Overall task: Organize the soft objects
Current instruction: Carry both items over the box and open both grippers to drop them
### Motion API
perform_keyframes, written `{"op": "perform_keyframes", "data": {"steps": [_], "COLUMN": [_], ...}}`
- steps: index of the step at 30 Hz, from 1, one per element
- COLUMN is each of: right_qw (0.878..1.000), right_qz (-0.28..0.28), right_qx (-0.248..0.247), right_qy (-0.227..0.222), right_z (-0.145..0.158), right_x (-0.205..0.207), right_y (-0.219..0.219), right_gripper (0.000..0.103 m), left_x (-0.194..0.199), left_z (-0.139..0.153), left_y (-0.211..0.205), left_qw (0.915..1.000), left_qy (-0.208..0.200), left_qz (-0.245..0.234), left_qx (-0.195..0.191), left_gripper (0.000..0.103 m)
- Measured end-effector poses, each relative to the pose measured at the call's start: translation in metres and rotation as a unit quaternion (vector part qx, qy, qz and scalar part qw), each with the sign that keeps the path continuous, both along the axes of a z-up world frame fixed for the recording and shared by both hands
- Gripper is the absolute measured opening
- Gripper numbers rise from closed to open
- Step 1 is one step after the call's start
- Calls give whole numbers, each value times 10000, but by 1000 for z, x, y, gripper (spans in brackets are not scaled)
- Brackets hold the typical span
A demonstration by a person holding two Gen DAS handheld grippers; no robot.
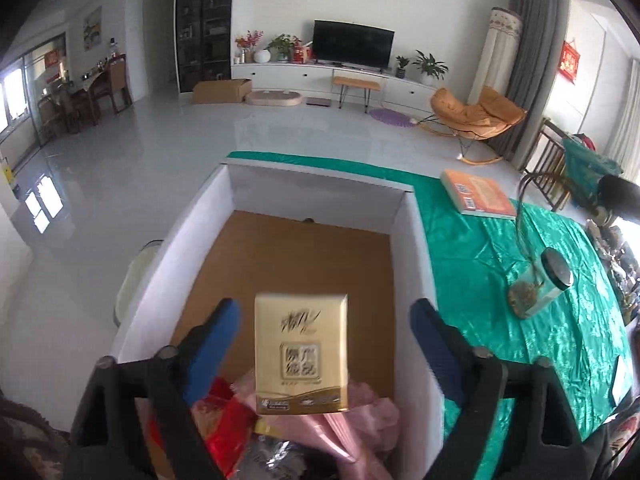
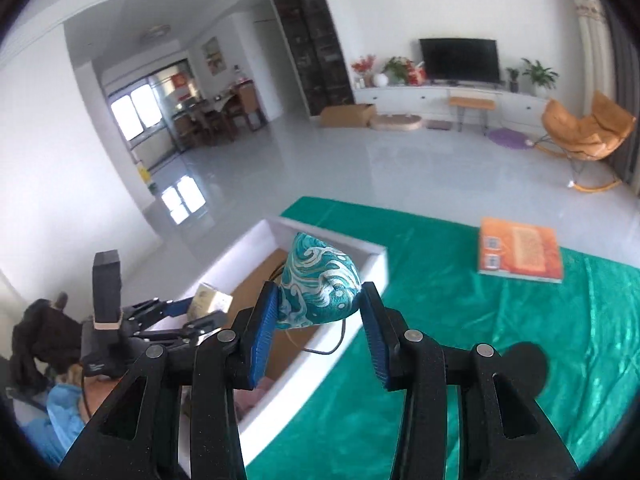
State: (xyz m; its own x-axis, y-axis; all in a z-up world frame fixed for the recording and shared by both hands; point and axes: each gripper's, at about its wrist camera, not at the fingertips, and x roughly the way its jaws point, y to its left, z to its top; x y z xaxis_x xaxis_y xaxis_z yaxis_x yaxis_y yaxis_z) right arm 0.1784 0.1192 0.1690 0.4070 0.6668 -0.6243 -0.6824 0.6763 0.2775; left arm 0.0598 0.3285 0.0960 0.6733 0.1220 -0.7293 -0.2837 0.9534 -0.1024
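My left gripper (image 1: 324, 306) is open over the white box (image 1: 316, 172), which has a brown cardboard floor. A gold tissue pack (image 1: 301, 354) hangs between its blue fingers (image 1: 212, 344) with a gap on each side, so neither pad touches it. Below the pack, at the box's near end, lie a pink cloth (image 1: 360, 420) and a red packet (image 1: 224, 412). My right gripper (image 2: 320, 286) is shut on a teal wave-patterned pouch (image 2: 320, 288) with a thin cord, above the box's right wall (image 2: 332, 236). The right wrist view also shows the left gripper (image 2: 192, 312) and the pack (image 2: 210, 300).
The table wears a green cloth (image 2: 440, 320). An orange book (image 1: 478, 192) lies at its far right. A glass jar with a black lid (image 1: 548, 280) lies on its side right of the box. The table's far edge runs just behind the box, with grey floor beyond.
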Motion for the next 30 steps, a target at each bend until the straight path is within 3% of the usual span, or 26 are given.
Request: {"op": "perform_keyframes", "data": {"steps": [2, 3, 4, 7, 11, 17, 19, 22, 30], "right_qw": [9992, 9982, 9972, 9962, 9968, 9969, 9965, 9951, 9909], "right_qz": [219, 324, 393, 477, 463, 371, 392, 407, 281], "right_qx": [71, 107, 110, -93, -409, -631, -699, -883, -1306], "right_qy": [317, 493, 625, 721, 506, 272, 219, 166, 189], "right_z": [-26, -40, -51, -75, -79, -78, -82, -90, -96], "right_x": [-5, -8, -13, -31, -41, -57, -64, -75, -89], "right_y": [32, 44, 54, 67, 64, 52, 50, 53, 60], "right_gripper": [54, 70, 72, 72, 72, 72, 72, 72, 72], "left_x": [-10, -14, -18, -31, -42, -39, -45, -52, -66], "left_z": [-6, -9, -10, -10, -8, -20, -22, -20, -22], "left_y": [5, 7, 9, 10, 8, -1, -8, -16, -13], "left_qw": [9998, 9997, 9996, 9995, 9978, 9840, 9776, 9747, 9758], "left_qy": [61, 91, 85, -72, -161, 681, 706, 492, 655], "left_qz": [131, 180, 215, 273, 611, 1426, 1640, 1697, 1762], "left_qx": [120, 161, 177, 158, 224, 821, 1113, 1370, 1119], "left_gripper": [99, 99, 99, 99, 100, 100, 100, 100, 100]}}
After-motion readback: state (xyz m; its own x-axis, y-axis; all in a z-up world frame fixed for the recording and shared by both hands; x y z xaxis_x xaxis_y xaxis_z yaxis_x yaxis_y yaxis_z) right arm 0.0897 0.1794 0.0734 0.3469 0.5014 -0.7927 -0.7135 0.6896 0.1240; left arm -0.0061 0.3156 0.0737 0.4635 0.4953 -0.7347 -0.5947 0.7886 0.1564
